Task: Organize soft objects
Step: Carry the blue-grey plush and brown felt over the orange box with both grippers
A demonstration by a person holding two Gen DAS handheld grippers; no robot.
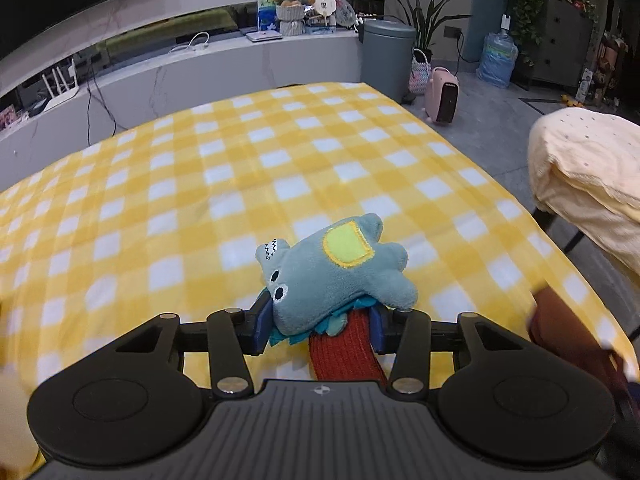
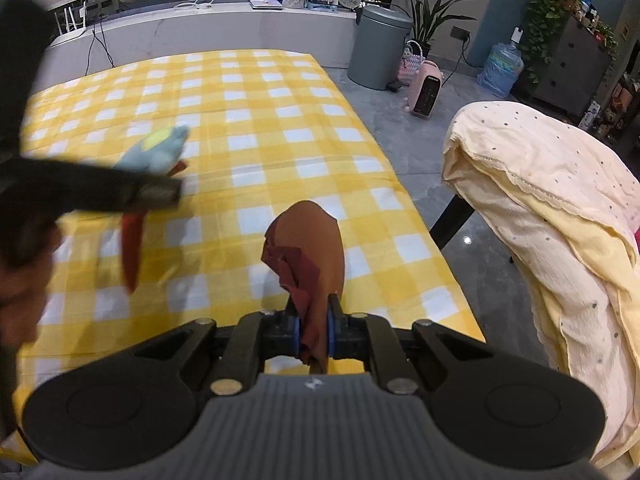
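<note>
The left gripper [image 1: 320,326] is closed on a teal plush crocodile toy [image 1: 336,276] with an orange-red knitted part [image 1: 344,354], above the yellow-and-white checked cloth [image 1: 200,184]. The right gripper [image 2: 313,330] pinches a brown thin fabric piece [image 2: 314,248], also over this cloth, near its right edge.

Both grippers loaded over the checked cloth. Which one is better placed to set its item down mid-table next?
Left, probably. The left gripper holds the plush toy over the middle of the cloth. The right gripper, shut on the brown fabric, sits near the table's right edge.
</note>
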